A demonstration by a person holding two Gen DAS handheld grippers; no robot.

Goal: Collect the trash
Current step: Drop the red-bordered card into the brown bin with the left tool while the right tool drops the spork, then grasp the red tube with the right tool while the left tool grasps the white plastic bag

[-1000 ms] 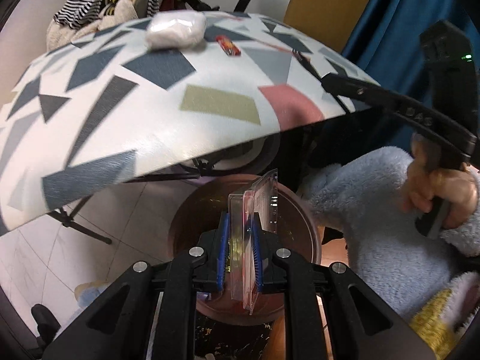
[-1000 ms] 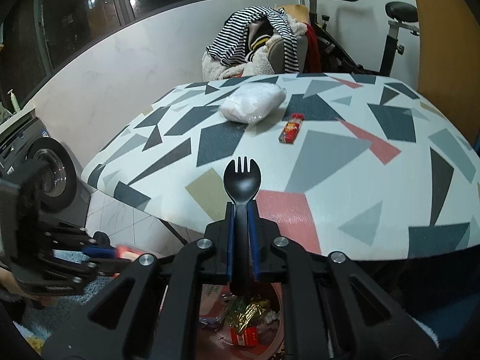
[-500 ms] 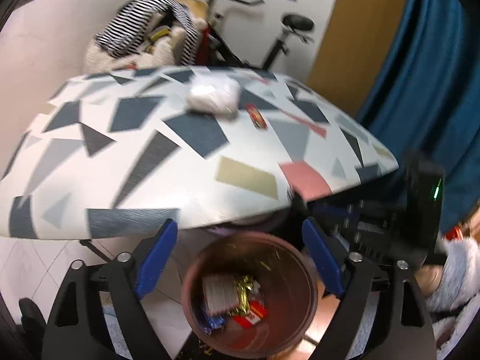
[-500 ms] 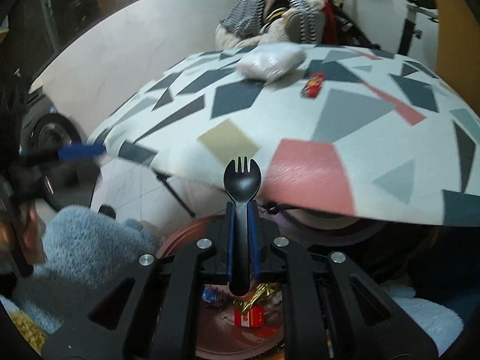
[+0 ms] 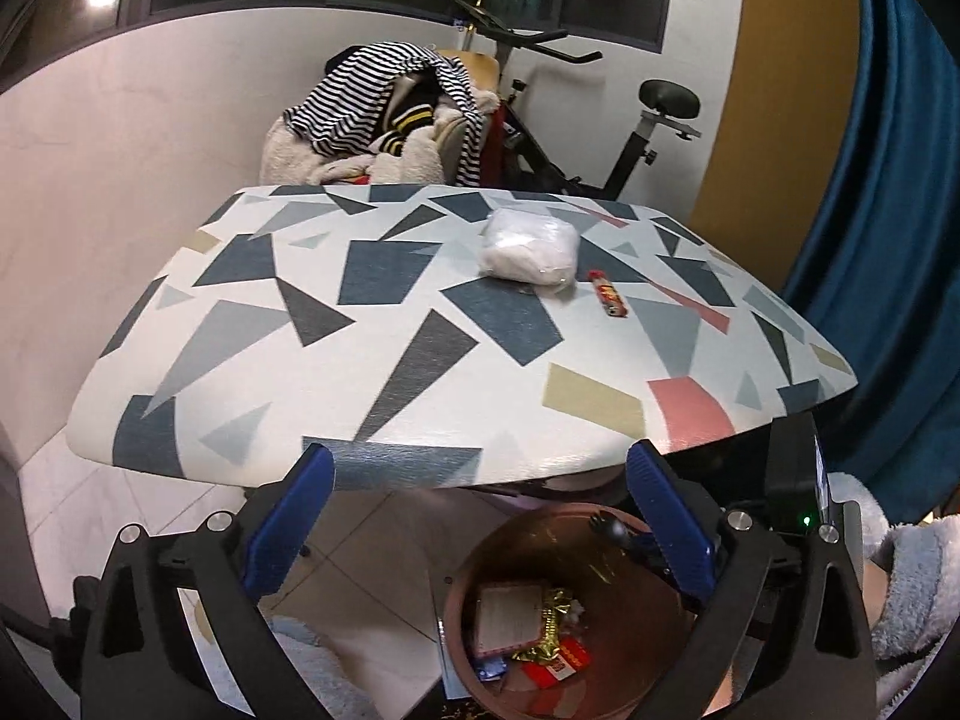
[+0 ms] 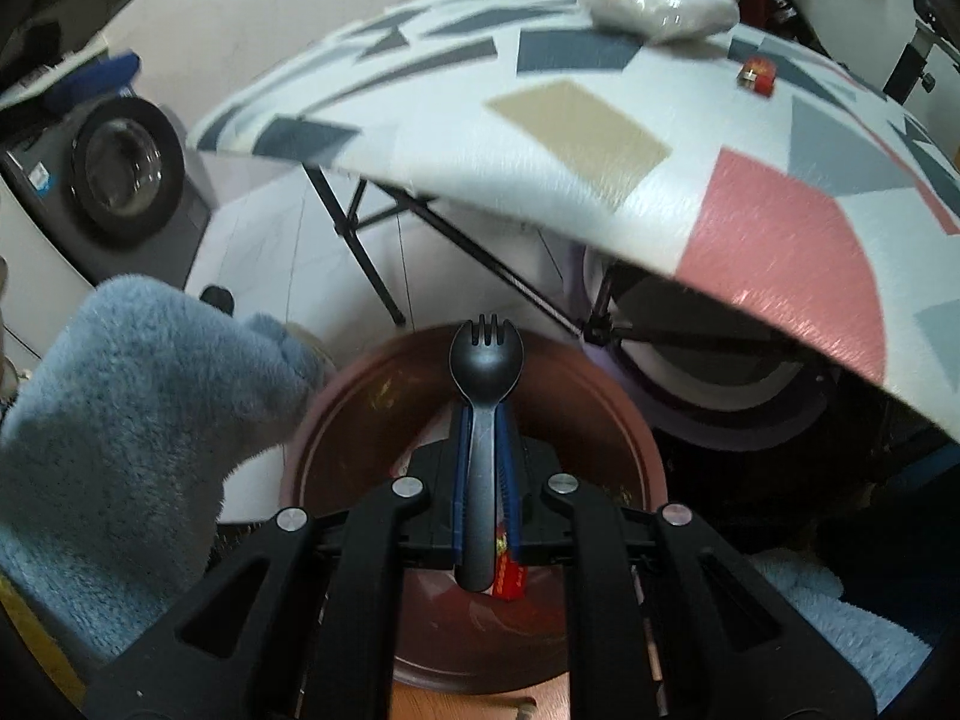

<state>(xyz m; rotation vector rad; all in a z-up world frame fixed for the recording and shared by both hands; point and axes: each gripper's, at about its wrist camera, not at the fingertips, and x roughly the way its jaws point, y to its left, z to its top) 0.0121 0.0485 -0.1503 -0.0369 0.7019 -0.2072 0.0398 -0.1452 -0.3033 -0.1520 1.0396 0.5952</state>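
Note:
My left gripper (image 5: 477, 525) is open and empty, above and behind the brown trash bin (image 5: 645, 648) on the floor. The bin holds a clear package, gold foil and red wrappers (image 5: 528, 639). My right gripper (image 6: 485, 414) is shut on a black plastic spork (image 6: 485, 360) and holds it over the bin's (image 6: 645, 456) mouth; the spork's tip also shows in the left wrist view (image 5: 609, 527). On the patterned table (image 5: 420, 348) lie a white plastic bag (image 5: 531, 252) and a small red wrapper (image 5: 609, 294).
The table edge overhangs the bin. A washing machine (image 6: 114, 174) stands at the left. An exercise bike (image 5: 600, 138) and a chair piled with clothes (image 5: 390, 114) stand behind the table. A blue curtain (image 5: 882, 210) hangs at the right.
My left gripper opened and dropped the clear package into the bin, then rose and pulled back. My right gripper moved down with the spork, from above the table edge to over the bin.

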